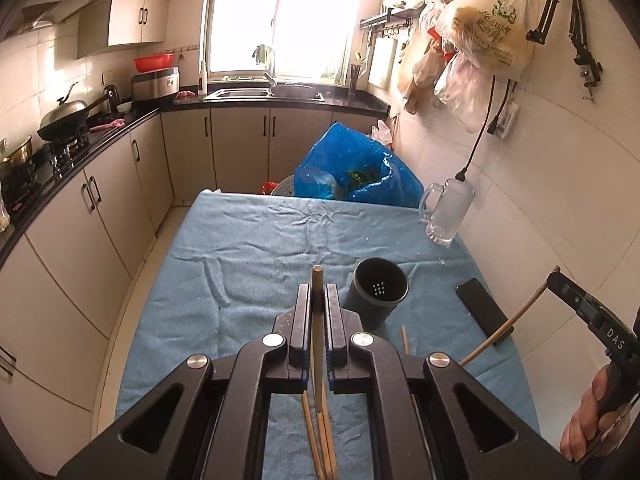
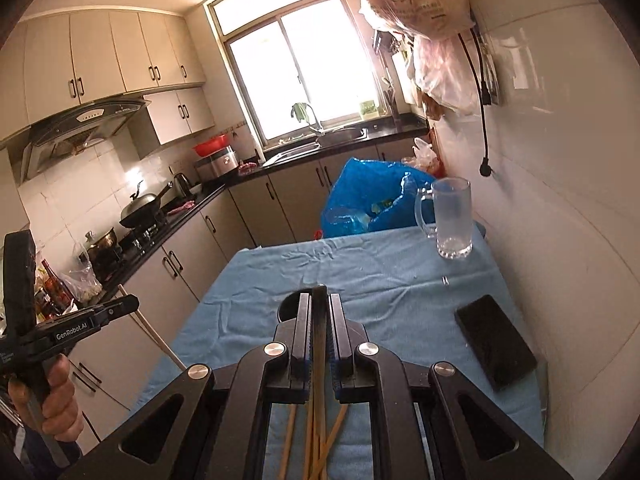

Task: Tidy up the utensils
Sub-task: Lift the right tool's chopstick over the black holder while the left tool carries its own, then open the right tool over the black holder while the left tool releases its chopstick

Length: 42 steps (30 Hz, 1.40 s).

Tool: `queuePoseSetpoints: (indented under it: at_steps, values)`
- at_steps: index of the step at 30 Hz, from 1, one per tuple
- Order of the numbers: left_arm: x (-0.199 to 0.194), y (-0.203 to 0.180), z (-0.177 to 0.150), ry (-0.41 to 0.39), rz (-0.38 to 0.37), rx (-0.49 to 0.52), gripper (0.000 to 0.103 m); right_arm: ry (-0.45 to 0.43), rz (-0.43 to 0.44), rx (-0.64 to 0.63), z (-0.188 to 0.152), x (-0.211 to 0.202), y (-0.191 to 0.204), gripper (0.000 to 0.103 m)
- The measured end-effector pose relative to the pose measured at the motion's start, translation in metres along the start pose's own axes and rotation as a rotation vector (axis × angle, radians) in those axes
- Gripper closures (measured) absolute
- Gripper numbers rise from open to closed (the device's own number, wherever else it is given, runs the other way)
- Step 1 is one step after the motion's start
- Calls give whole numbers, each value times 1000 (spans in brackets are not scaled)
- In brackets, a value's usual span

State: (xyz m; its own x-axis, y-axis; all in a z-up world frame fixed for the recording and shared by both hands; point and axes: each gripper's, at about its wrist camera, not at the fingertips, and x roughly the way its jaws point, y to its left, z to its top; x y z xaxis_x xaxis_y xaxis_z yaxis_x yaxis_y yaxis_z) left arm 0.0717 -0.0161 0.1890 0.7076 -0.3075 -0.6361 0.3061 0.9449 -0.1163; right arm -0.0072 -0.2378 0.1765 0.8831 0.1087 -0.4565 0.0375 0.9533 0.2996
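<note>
Wooden chopstick point(image 1: 317, 320) clamped in left gripper point(image 1: 318, 300), another chopstick point(image 2: 319, 332) clamped in right gripper point(image 2: 319, 304), both above blue cloth point(image 1: 248, 248); black holder point(image 1: 379, 292) just right of left gripper.

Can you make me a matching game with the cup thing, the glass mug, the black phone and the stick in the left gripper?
Things:
1. dark cylinder holder
2. glass mug
3. black phone
4. chopstick in the left gripper

States:
A. lying flat near the table's right edge
B. pinched between two fingers
C. clear, upright, at the far right corner
D. open top, holes in its bottom

Pairs: 1-D, 2-C, 3-A, 4-B
</note>
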Motion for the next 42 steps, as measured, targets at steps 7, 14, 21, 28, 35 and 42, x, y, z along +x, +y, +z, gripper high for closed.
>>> queuePoseSetpoints:
  at_steps: [7,14,21,28,35,42]
  values:
    - [-2,-10,25,-11,-20,8,98,-16,9,-11,25,4,6,95]
    - [3,-26,65,-33,-48,1,98,-59,3,5,60,20,15,95]
    - [16,-43,107,-60,-78,-22,98,-100,-8,30,97,42,19,95]
    - [60,-46,125,-36,-88,-73,98,-94,-15,56,115,79,12,95]
    - [114,-44,109,68,-79,-92,98,-3,-18,101,100,128,-8,95]
    - [136,-37,98,115,-65,-100,98,108,-12,128,75,167,-20,95]
